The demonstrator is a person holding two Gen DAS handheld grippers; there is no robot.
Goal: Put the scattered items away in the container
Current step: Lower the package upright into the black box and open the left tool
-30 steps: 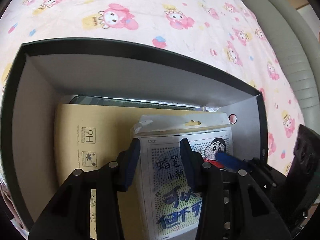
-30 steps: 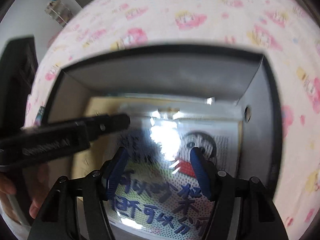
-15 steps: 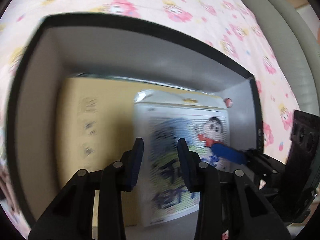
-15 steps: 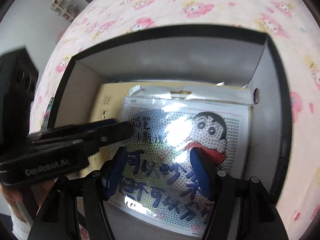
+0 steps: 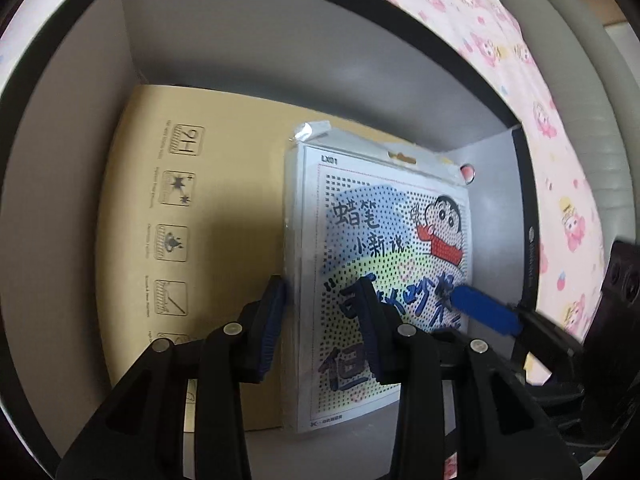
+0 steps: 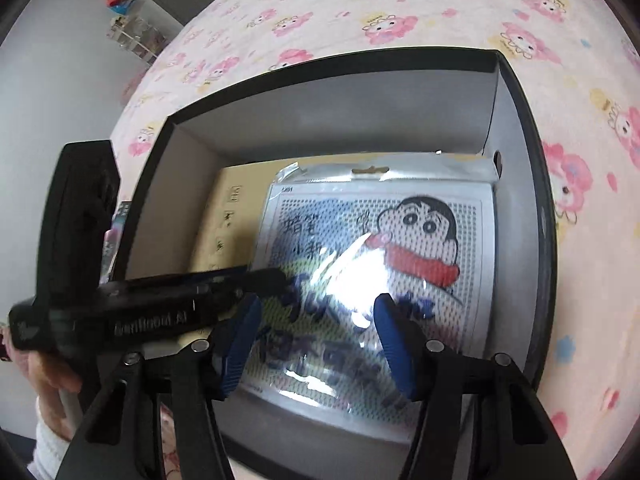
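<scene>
Two grippers over an open box on a cartoon-print bed

The bed carries a black-rimmed box; in it, a tan screen-protector package lies under a bagged cartoon bead kit set against the right wall. The left gripper straddles the kit's left edge, apparently not pinching it. The right gripper hovers with its fingers closing, nothing gripped.

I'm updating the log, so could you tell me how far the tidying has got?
Done: the cartoon packet and tan card pack lie in the black box. In hand: nothing; left tongs open, right tongs closing empty. Left: perhaps the colourful item beside the box.
</scene>
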